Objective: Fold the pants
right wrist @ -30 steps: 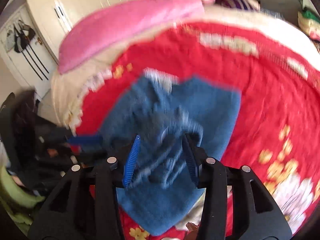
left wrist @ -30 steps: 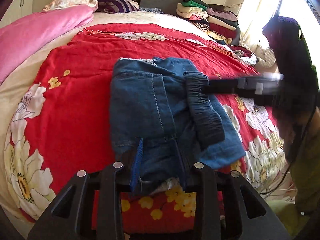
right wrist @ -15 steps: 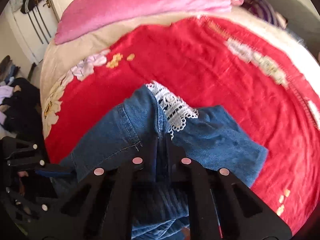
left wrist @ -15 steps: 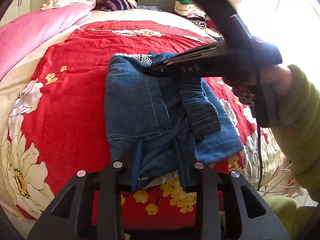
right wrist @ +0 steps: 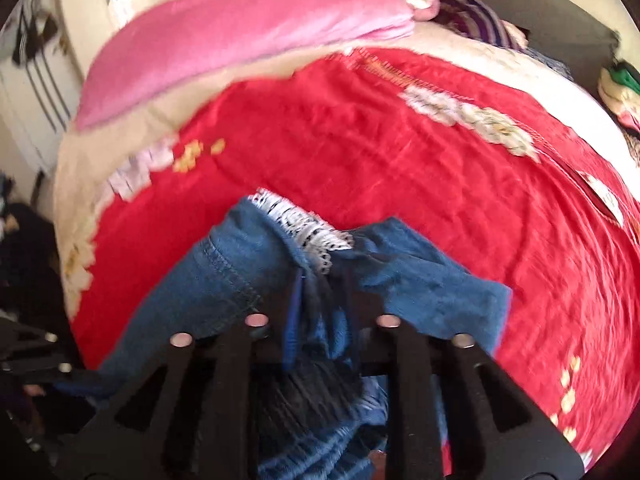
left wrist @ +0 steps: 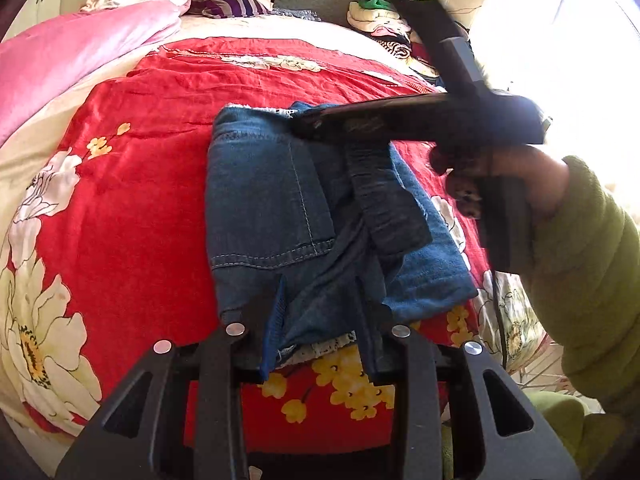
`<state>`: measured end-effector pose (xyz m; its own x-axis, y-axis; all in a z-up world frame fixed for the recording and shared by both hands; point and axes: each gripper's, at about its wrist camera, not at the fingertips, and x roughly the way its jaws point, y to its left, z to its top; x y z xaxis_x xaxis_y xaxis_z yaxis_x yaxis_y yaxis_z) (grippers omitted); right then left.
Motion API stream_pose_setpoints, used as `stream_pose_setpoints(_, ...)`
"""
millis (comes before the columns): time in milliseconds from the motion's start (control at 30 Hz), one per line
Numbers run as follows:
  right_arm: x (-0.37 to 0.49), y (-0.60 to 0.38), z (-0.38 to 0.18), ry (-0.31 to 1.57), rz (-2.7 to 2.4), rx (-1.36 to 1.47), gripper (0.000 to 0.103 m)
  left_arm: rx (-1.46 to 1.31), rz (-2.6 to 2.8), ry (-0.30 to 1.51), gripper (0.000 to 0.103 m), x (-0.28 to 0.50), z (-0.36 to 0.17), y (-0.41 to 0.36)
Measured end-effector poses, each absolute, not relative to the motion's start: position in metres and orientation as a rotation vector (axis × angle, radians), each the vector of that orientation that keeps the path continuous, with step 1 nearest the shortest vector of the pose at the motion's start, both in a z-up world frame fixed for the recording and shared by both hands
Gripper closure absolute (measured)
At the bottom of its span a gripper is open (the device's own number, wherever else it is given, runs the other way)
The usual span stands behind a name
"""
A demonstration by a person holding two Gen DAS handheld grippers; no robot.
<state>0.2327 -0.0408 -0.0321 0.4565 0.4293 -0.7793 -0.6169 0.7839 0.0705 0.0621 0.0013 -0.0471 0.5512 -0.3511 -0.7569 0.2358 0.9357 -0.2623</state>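
The denim pants (left wrist: 288, 208) lie folded into a thick bundle on the red floral bedspread (left wrist: 132, 200), directly ahead of both sets of fingers. They look soft and floppy but fairly weighty; stitched seams, the dark ribbed waistband (left wrist: 384, 200) and white lace hem (right wrist: 308, 232) seem the best holds. The left gripper (left wrist: 320, 312) fingers are spread over the near edge. The right gripper (right wrist: 322, 320) fingers are parted, with denim bunched between them.

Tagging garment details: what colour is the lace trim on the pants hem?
White, on the blue denim pants; their lace trim shows best in the right wrist view.
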Motion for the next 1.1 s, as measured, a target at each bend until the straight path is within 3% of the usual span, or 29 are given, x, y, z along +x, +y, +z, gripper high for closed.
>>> stream_pose_setpoints(100, 0.221, -0.057, -0.015, 0.840, 0.644, -0.196, 0.076, -0.148, -0.359, 0.927, 0.069, 0.061, -0.046, 0.002)
stream_pose_setpoints(267, 0.198, -0.079, 0.006, 0.772, 0.647, -0.160, 0.047, -0.155, -0.366, 0.924, 0.068, 0.058, -0.045, 0.003)
stream_pose_setpoints(833, 0.126, -0.113, 0.024, 0.708, 0.661, -0.201, 0.032, -0.181, -0.351, 0.910, 0.057, 0.047, -0.034, 0.006)
stream_pose_setpoints(967, 0.113, -0.116, 0.023, 0.694, 0.679, -0.236, 0.029, -0.181, -0.334, 0.904, 0.046, 0.045, -0.030, 0.009)
stream_pose_setpoints(1100, 0.096, -0.113, 0.021, 0.675, 0.715, -0.284, 0.029, -0.192, -0.302, 0.877, 0.041, 0.043, -0.021, 0.020)
